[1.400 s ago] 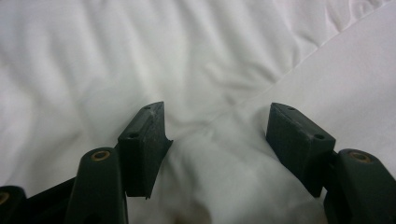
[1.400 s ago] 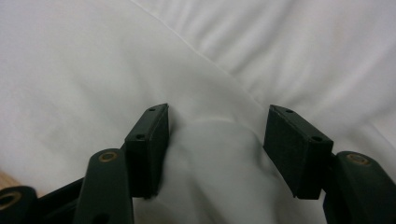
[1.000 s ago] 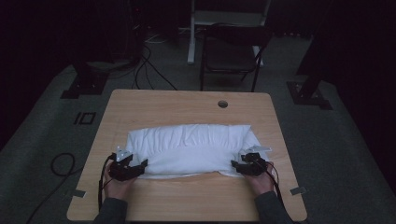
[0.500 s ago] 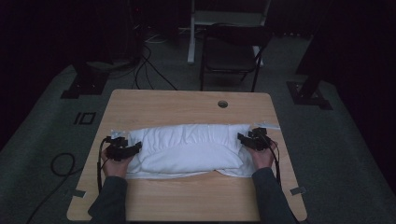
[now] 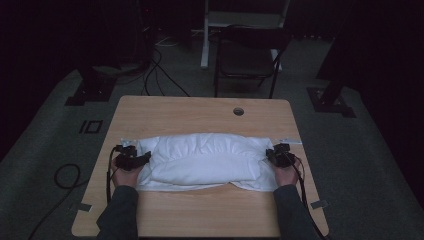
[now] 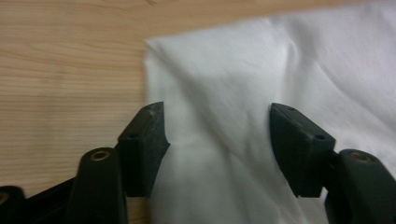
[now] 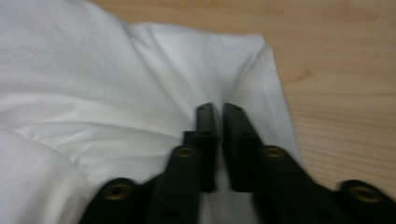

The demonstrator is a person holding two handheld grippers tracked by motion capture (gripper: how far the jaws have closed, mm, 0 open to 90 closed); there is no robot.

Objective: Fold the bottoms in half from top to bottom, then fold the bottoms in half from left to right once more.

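Pillowcase (image 6: 224,116) cloth lies between the left gripper's (image 6: 217,144) wide-apart jaws, while the right gripper's (image 7: 219,140) closing jaws pinch it.

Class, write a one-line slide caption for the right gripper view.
Right gripper, jaws nearly closed, pinching a fold of the white pillowcase on the wooden table.

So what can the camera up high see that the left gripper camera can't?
High view alone: the whole white stuffed pillow, the black folding chair behind the light wooden table, both hands, the right gripper at the pillow's other end. Left gripper view alone: the left gripper close up, jaws standing apart over white fabric, pinching nothing. Both share the pillow, the tabletop and that gripper.
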